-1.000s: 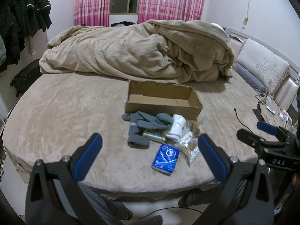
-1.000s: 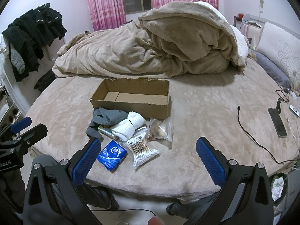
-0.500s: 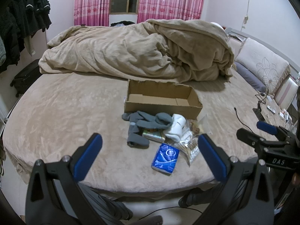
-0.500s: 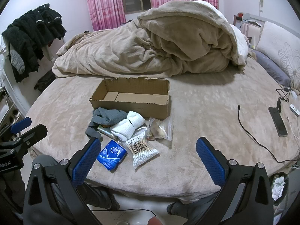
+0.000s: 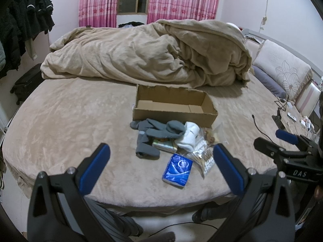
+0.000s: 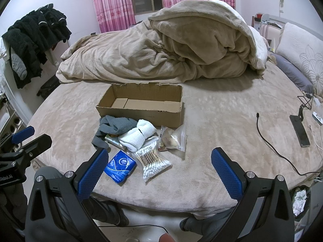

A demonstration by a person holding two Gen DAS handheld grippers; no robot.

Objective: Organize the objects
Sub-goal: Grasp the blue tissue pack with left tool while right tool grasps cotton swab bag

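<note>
- A cardboard box (image 6: 141, 104) sits empty on a beige bed (image 6: 222, 121), long axis running left to right.
- A pile lies touching its near wall: grey socks (image 6: 115, 125), white socks (image 6: 139, 136), a swab bag (image 6: 151, 161), a snack bag (image 6: 171, 139) and a blue tissue pack (image 6: 120, 166).
- Both grippers hover off the bed's near edge, jaws spread wide, holding nothing.
- The pile lies ahead of both: slightly right of the left gripper (image 5: 161, 167), left of the right gripper (image 6: 159, 171), which looks nearer the swabs.
- The right view alone shows a phone (image 6: 299, 130) and cable (image 6: 268, 141); the left view partly hides the swabs.

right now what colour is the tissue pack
Blue with white markings; the tissue pack shows best in the right wrist view.
</note>
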